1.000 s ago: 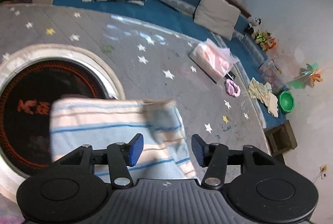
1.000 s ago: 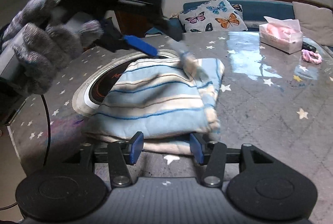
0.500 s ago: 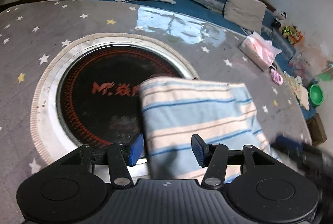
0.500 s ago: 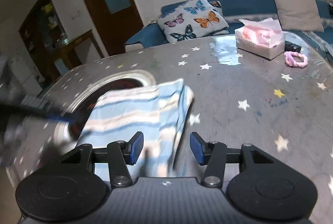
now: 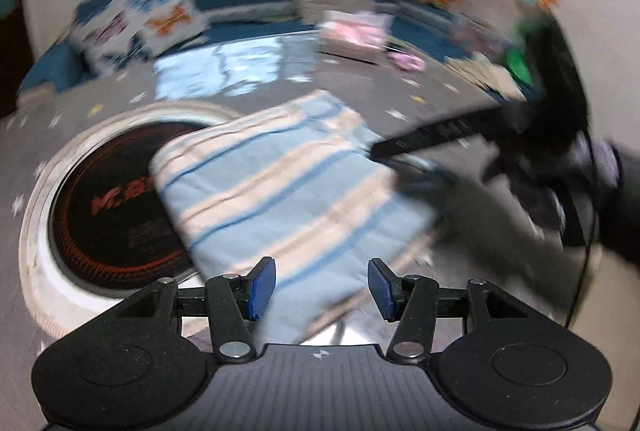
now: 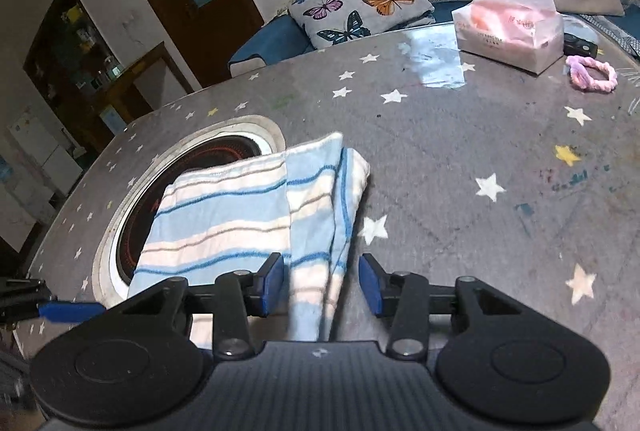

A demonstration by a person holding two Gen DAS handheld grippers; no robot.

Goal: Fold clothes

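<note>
A folded blue-and-white striped cloth (image 6: 240, 215) lies flat on the grey star-patterned table (image 6: 480, 135), partly over a round inset burner (image 6: 132, 231). My right gripper (image 6: 322, 285) hovers at the cloth's near right edge. Its jaws are closing with the doubled edge between them, and the pads stand clear of the fabric. In the blurred left wrist view, the cloth (image 5: 288, 199) has its near corner between the blue pads of my left gripper (image 5: 322, 287), which is open. The right gripper (image 5: 400, 151) and a gloved hand (image 5: 560, 171) reach in from the right.
A pink tissue pack (image 6: 512, 27), a black object (image 6: 578, 45) and a pink hair tie (image 6: 592, 73) sit at the table's far right. A butterfly pillow (image 6: 360, 7) rests on the blue sofa behind. A blue left fingertip (image 6: 72, 310) shows low on the left.
The left gripper has left the cloth's far side and swung round to its near corner. The right gripper has shifted to the cloth's right edge, and its jaws have narrowed.
</note>
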